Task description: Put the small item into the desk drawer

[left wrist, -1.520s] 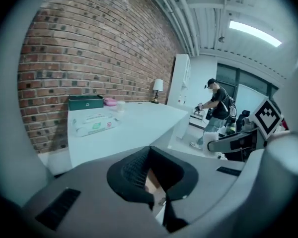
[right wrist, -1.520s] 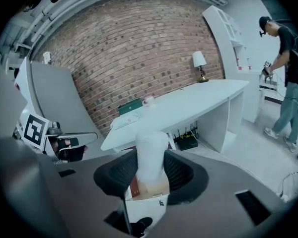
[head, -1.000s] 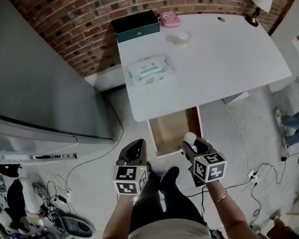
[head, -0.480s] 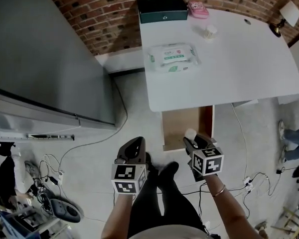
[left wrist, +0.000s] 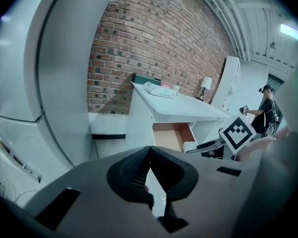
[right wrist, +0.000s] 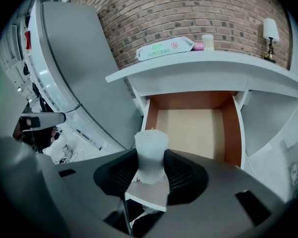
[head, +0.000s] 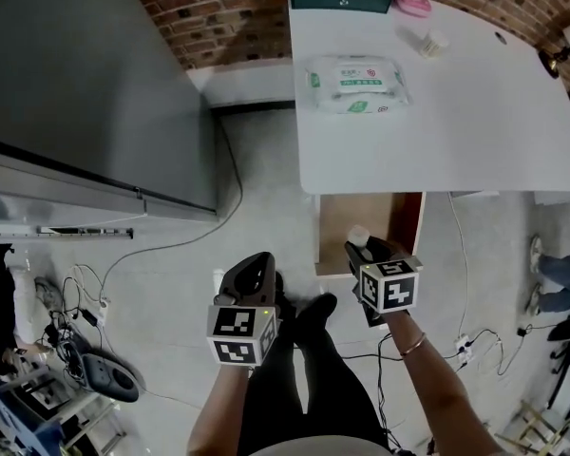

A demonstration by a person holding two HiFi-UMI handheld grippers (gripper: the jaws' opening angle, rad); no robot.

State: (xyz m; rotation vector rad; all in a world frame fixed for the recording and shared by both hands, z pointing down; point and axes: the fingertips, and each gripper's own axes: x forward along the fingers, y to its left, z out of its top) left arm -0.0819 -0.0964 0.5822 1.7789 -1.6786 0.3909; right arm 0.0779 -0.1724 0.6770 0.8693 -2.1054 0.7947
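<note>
White small item [right wrist: 151, 148], clenched between the jaws of your right gripper [right wrist: 151, 168], near the front edge of the open wooden drawer [right wrist: 193, 125] under the surface [right wrist: 203, 66]. Carry it forward past that edge, lower it well inside, then release (the drawer floor looks bare). Your left gripper [left wrist: 150, 152] is closed on nothing. Only the right gripper view shows the grip itself. The head view alone shows both grippers against the drawer.
</note>
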